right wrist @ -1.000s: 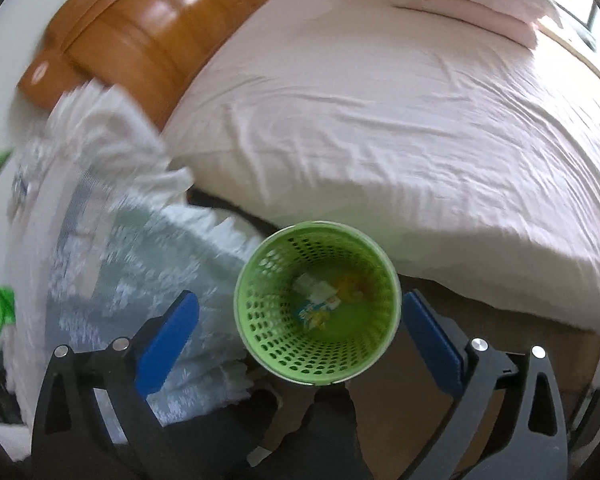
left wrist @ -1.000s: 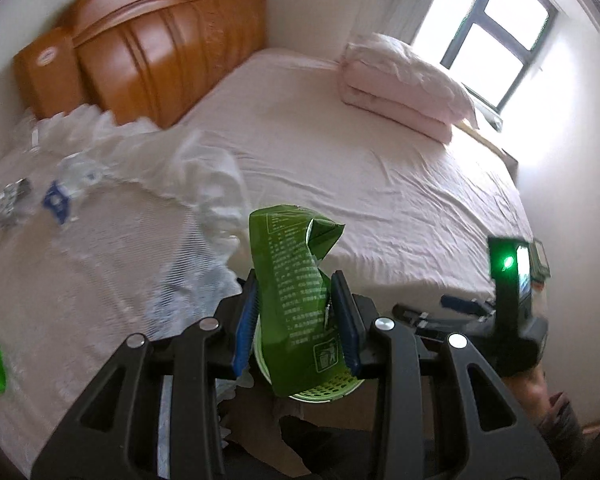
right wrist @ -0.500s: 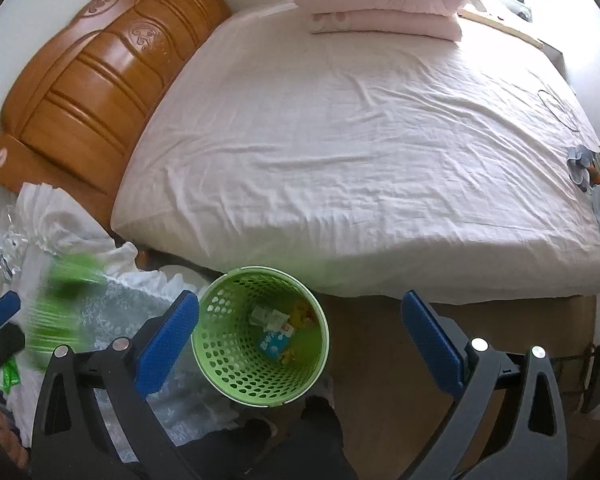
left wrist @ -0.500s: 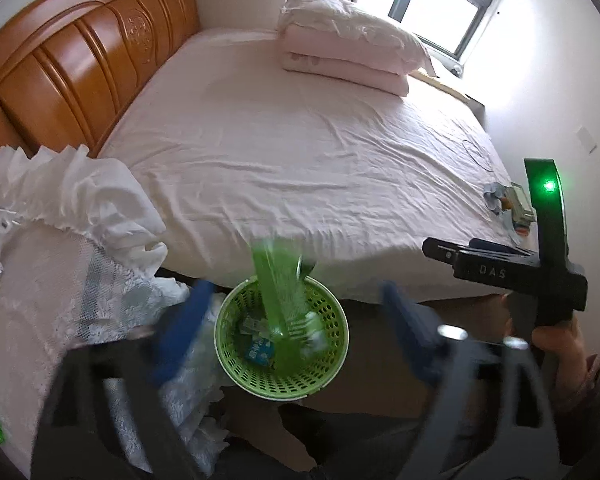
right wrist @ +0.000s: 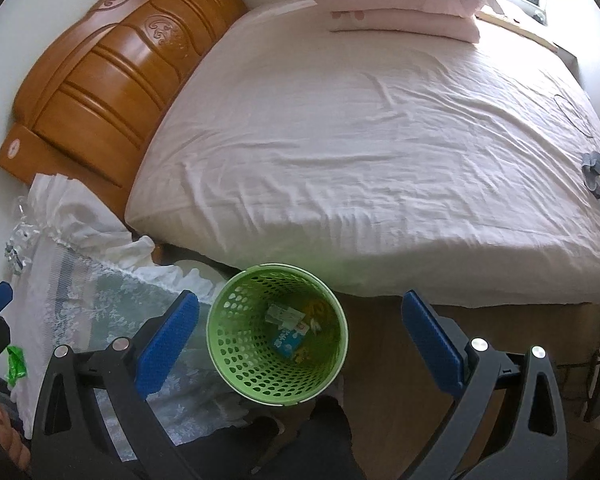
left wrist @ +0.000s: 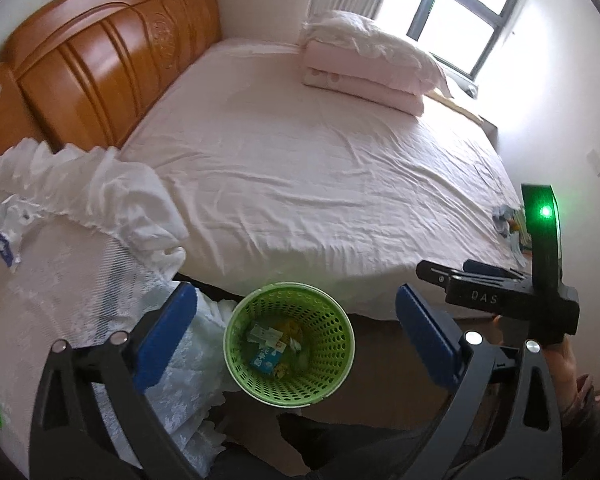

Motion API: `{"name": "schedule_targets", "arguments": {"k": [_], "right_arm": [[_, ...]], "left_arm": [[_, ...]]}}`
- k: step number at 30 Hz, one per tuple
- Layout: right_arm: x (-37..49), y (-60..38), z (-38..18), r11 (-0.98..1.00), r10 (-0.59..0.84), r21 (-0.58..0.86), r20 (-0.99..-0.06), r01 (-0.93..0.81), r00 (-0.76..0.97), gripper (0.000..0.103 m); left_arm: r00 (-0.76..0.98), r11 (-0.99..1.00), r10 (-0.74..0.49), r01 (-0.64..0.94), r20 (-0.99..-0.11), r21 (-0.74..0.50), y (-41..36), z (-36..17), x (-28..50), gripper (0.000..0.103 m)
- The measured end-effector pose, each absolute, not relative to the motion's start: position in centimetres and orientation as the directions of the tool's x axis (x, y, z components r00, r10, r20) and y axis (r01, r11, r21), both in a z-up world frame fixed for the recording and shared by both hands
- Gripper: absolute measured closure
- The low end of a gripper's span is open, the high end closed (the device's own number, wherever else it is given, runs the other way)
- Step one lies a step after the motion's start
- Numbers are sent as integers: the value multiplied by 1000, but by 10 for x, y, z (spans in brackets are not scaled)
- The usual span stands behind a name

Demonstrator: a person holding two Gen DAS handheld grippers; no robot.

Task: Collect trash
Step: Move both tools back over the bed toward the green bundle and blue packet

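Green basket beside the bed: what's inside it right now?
The green basket holds a few wrappers at the bottom: a blue-and-white packet, a pale slip and something yellow. The near wall hides part of the floor, so more may lie there.

Bed [left wrist: 320, 184] bears folded quilt [left wrist: 364, 80], pillow [left wrist: 364, 36].

The only legible text is "DAS" — pale capital letters on the side of the black plastic body of the right gripper [left wrist: 496, 298], seen from the left wrist view. The small printed wrappers in the green perforated plastic waste basket [left wrist: 290, 388] carry markings — too small to read.
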State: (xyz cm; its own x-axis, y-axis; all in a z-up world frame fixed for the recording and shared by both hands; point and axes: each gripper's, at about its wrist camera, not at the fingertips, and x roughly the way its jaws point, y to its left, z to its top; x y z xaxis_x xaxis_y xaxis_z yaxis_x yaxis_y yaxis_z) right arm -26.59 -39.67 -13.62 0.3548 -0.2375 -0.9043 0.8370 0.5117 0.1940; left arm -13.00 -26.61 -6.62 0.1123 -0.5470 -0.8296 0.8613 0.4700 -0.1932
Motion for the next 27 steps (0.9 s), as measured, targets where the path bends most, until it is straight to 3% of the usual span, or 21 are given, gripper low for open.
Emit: {"name": "schedule_targets", "arguments": {"k": [11, 18, 27], "right_arm": [[-172, -332, -69, 744, -278, 137, -826, 654, 490, 3], [-88, -263, -31, 886, -125, 204, -760, 417, 637, 2], [-11, -170, -29, 956, 65, 232, -764, 180, 642, 2]], "left_arm": [[401, 711, -509, 695, -762, -109, -169, -25, -82, 8], [571, 875, -372, 479, -732, -71, -64, -3, -48, 8], [640, 975, -189, 211, -745, -67, 53, -12, -26, 8]]}}
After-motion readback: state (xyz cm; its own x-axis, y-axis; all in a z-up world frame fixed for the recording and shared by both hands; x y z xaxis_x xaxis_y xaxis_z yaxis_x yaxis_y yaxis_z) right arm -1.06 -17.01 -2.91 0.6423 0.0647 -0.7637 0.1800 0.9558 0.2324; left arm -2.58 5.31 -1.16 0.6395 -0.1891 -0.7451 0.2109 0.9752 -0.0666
